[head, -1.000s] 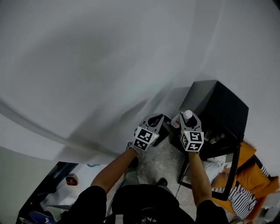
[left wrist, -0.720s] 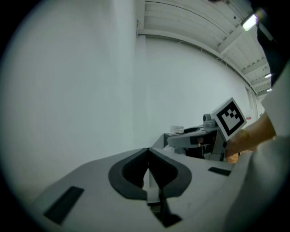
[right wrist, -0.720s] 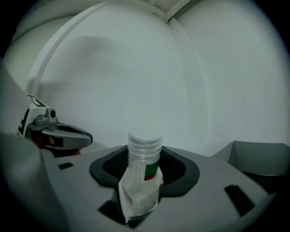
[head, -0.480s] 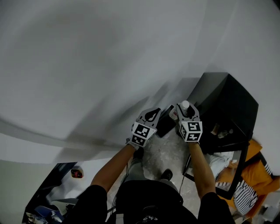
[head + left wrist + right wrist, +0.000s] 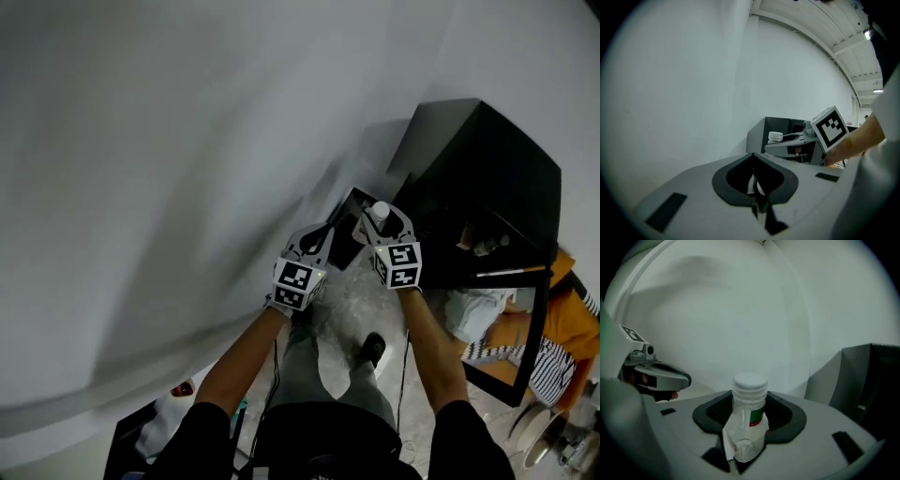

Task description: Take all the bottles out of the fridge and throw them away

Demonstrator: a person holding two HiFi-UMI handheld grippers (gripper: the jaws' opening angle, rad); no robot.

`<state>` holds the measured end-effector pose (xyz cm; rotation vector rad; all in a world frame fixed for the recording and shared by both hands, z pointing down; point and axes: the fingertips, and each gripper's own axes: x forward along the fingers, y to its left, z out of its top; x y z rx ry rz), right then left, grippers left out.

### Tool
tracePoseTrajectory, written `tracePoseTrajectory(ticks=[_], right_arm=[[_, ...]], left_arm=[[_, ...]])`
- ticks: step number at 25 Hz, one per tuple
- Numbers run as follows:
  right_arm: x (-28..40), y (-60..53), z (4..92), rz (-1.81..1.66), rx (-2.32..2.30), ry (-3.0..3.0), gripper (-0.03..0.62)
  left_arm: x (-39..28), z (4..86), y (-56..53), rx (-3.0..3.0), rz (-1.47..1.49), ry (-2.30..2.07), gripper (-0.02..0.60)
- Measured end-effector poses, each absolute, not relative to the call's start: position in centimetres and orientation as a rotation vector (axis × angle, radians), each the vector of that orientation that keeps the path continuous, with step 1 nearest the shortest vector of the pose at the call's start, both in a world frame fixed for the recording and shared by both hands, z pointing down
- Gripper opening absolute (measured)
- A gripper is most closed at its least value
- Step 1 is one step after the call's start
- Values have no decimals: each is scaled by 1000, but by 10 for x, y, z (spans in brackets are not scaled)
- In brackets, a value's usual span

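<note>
**One bottle out of the fridge, bin's next I reckon**

The right gripper [image 5: 745, 441] is clamped round a small clear bottle [image 5: 749, 414], gripped low so the white cap pokes up past the jaws. The left gripper [image 5: 757, 197] is closed on nothing, basically spare. The black fridge [image 5: 487, 159] is just to the right, and the dark box [image 5: 343, 231] under the bottle looks like the bin.

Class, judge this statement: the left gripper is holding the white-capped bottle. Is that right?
No. The right gripper holds the white-capped bottle, as the right gripper view shows; the left gripper is shut with nothing in it.
</note>
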<state>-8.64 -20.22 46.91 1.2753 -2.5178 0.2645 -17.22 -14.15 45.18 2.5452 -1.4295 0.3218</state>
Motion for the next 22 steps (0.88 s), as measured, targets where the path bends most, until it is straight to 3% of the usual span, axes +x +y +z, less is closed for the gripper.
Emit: tracePoseTrajectory(ticks=[22], right_arm=[[-55, -225, 745, 547, 1292, -2332, 209]], left_arm=[[-144, 711, -172, 2431, 528, -1186, 2]])
